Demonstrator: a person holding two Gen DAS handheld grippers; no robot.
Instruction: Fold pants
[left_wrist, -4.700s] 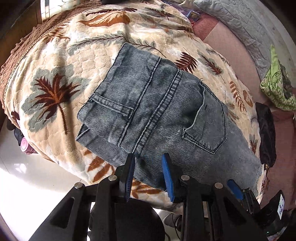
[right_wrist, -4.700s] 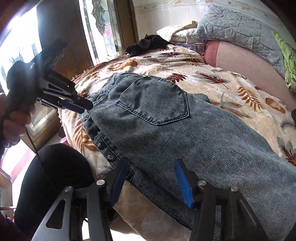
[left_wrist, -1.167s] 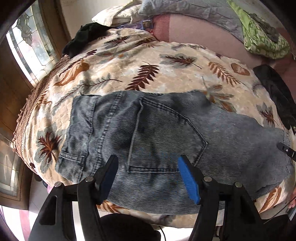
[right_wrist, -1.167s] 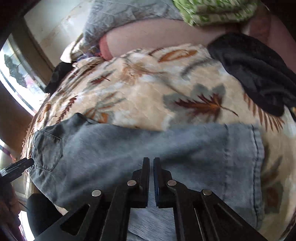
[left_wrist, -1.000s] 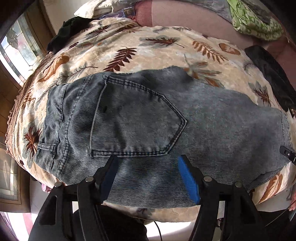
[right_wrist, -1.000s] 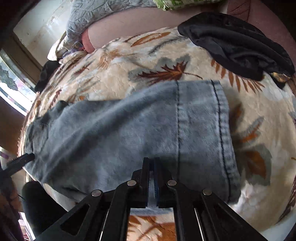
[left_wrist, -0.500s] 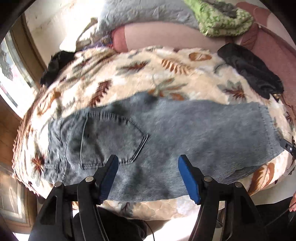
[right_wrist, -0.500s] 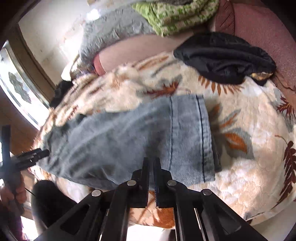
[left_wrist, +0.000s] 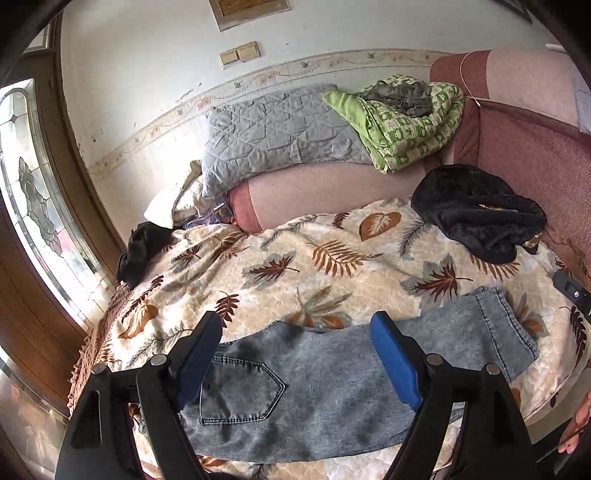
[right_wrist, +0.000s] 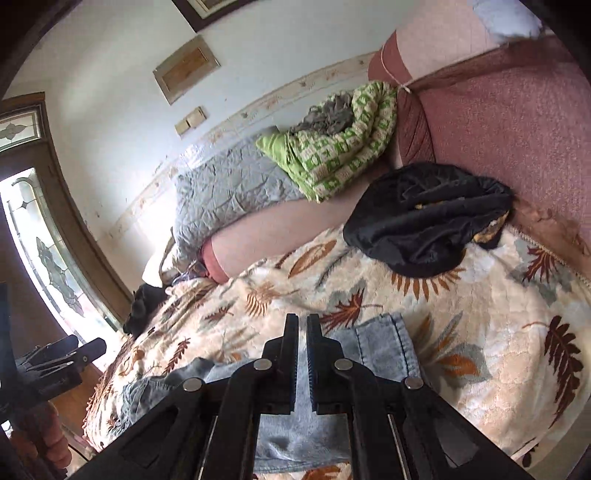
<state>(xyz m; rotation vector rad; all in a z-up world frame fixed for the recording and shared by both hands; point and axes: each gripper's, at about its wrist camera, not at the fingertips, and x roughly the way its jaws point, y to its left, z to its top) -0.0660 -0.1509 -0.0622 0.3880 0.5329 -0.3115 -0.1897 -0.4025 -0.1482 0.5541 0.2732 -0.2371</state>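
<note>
Jeans (left_wrist: 332, 391) flat on leaf-print blanket (left_wrist: 332, 266), near its front edge, waist left, hem right. Dark garment (left_wrist: 476, 218) behind hem, at blanket's far right. Quilted pillow (left_wrist: 273, 136) behind blanket; folded checked quilt (left_wrist: 406, 118) overlapping pillow's right end.

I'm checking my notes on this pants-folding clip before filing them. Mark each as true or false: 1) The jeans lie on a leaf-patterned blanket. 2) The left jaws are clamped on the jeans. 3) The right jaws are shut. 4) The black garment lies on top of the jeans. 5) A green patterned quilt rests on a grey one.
1) True: the jeans lie flat on the leaf-patterned blanket.
2) False: the left gripper stands open above the jeans, its jaws having just been opening, with nothing between them.
3) True: the right gripper is shut and holds nothing.
4) False: the black garment lies apart, near the far corner.
5) True: the green quilt overlaps the grey quilt.
</note>
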